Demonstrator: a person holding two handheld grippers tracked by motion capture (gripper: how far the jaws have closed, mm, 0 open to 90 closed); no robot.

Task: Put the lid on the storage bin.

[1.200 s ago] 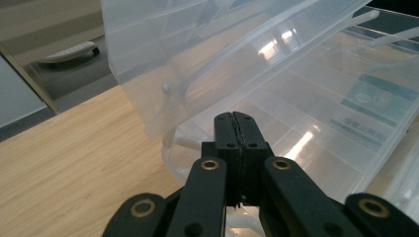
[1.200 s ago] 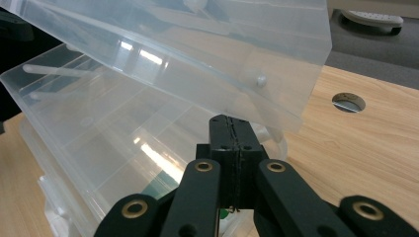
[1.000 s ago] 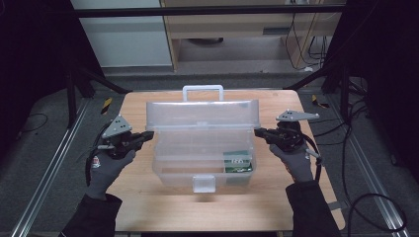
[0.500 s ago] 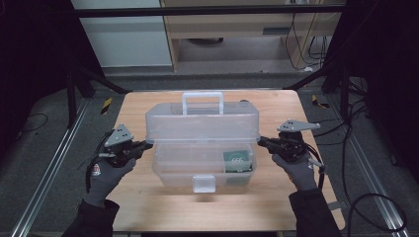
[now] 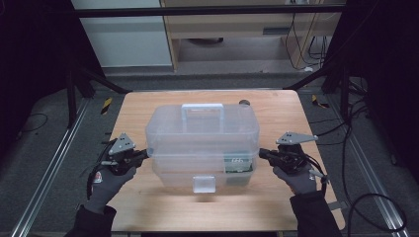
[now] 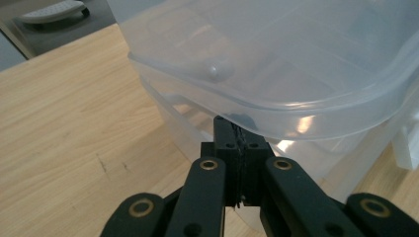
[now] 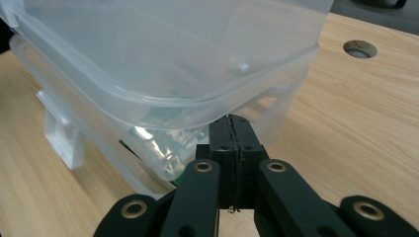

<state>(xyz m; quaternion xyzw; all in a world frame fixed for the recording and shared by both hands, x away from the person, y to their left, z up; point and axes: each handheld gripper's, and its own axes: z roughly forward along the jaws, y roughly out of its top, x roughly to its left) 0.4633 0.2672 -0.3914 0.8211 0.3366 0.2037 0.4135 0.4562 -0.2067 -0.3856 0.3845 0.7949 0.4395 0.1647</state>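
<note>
Green-labelled item (image 5: pixel 238 162) inside clear box (image 5: pixel 202 136)

Clear plastic storage box (image 5: pixel 202 148) at centre of wooden table (image 5: pixel 148 106), upright. Domed lid (image 5: pixel 202 126) with white handle (image 5: pixel 202 109) lowered over base. White front latch (image 5: pixel 203 184) hanging. Green-labelled item (image 5: pixel 238 164) inside, right front corner.

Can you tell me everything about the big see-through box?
The clear plastic box sits mid-table on the wooden table. Its domed lid has a white handle; a front latch hangs down. The lid looks slightly raised. The left gripper and right gripper, both shut, are tucked under its rim.
</note>
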